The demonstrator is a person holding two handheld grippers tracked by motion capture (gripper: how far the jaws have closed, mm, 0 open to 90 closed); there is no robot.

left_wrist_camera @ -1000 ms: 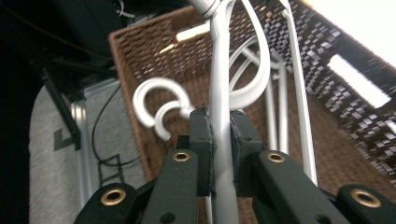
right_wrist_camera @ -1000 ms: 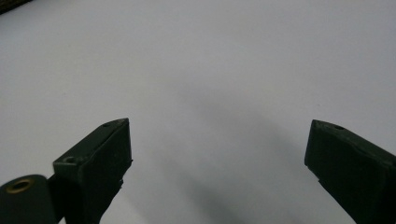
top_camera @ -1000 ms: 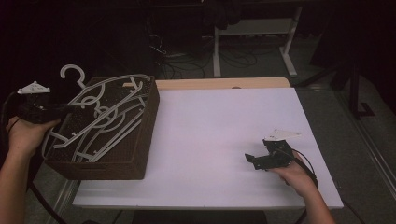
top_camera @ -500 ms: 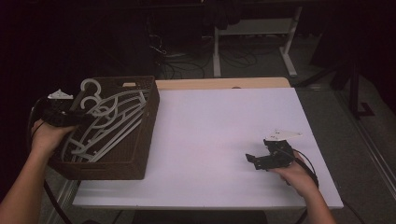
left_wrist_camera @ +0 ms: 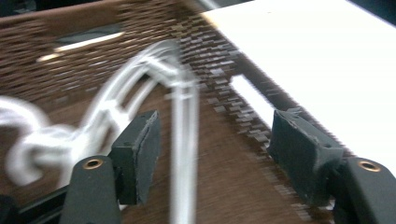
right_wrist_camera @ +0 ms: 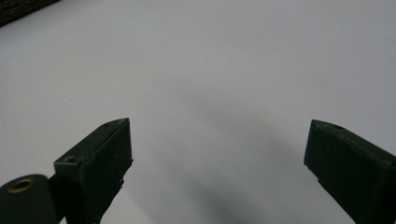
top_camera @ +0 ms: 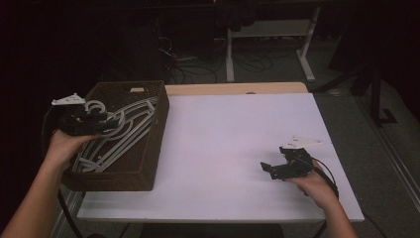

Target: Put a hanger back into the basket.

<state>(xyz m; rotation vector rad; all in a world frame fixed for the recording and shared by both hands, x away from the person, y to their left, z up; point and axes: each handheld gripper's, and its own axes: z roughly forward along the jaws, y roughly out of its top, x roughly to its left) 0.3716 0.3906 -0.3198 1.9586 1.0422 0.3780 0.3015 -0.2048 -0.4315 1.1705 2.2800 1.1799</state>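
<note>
Since left gripper (top_camera: 94, 119) jaws just spread, hangers (top_camera: 119, 134) loose between them in basket (top_camera: 148, 148): lift straight out, no snagging. Right gripper (top_camera: 275, 168) idle, agape.

A bunch of pale grey plastic hangers (top_camera: 116, 136) lie stacked flat inside the dark wicker basket (top_camera: 148, 148), hooks toward its left edge.

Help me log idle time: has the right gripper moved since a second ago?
No. The right gripper sits at the same spot near the table's near right corner, fingers open above the bare surface.
</note>
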